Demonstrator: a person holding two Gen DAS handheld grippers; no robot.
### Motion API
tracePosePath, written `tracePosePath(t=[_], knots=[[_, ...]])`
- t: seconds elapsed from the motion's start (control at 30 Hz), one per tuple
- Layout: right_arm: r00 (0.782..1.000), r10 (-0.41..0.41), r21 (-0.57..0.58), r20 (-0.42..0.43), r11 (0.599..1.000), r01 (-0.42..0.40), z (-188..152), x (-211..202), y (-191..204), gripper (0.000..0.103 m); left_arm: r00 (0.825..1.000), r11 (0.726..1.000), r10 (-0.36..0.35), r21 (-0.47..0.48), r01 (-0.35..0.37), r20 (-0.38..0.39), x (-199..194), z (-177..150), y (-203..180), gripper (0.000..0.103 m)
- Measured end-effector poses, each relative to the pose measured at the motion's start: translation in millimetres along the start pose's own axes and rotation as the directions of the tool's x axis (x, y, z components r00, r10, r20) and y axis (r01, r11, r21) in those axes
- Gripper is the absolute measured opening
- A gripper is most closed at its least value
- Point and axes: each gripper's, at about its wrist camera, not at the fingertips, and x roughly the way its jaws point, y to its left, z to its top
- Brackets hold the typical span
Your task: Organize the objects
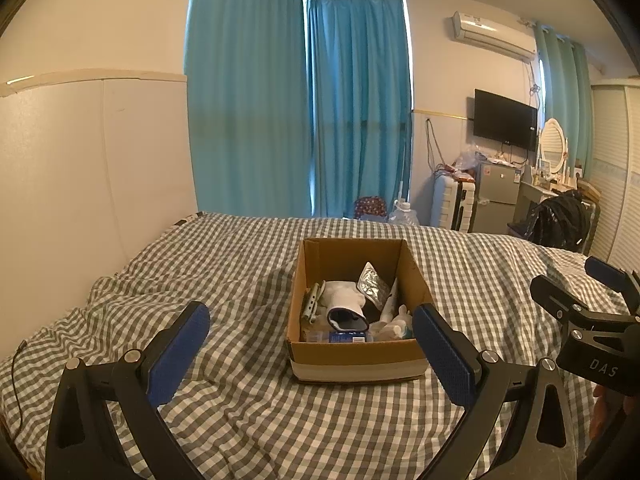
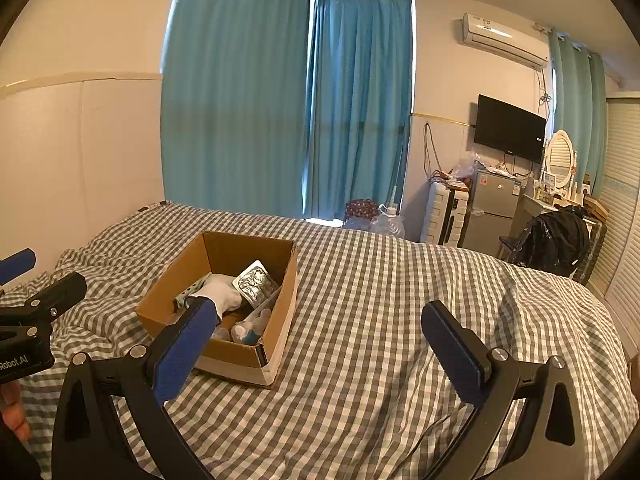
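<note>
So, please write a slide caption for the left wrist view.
Open left gripper facing a cardboard box on the bed.

Black left gripper (image 1: 310, 354) and right gripper (image 2: 320, 354): blue textured pads (image 1: 178, 354), silver screws, white lettering.

I see bed with grey-white checked cover (image 2: 380, 320), teal floor-length curtains (image 2: 280, 100) backlit, cream walls (image 1: 100, 20), white wall air conditioner (image 1: 494, 36), black wall-mounted television (image 2: 510, 128), small silver fridge (image 2: 494, 212).
</note>
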Motion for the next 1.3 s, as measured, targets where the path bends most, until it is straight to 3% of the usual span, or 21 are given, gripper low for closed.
tracePosePath(t=[1.3], knots=[[1.000, -0.002, 0.000, -0.008, 1.000, 0.002, -6.2, 6.5, 9.0, 0.103, 1.000, 1.000, 0.007, 0.013, -0.007, -0.005, 2.2, -4.1, -2.2, 0.103]])
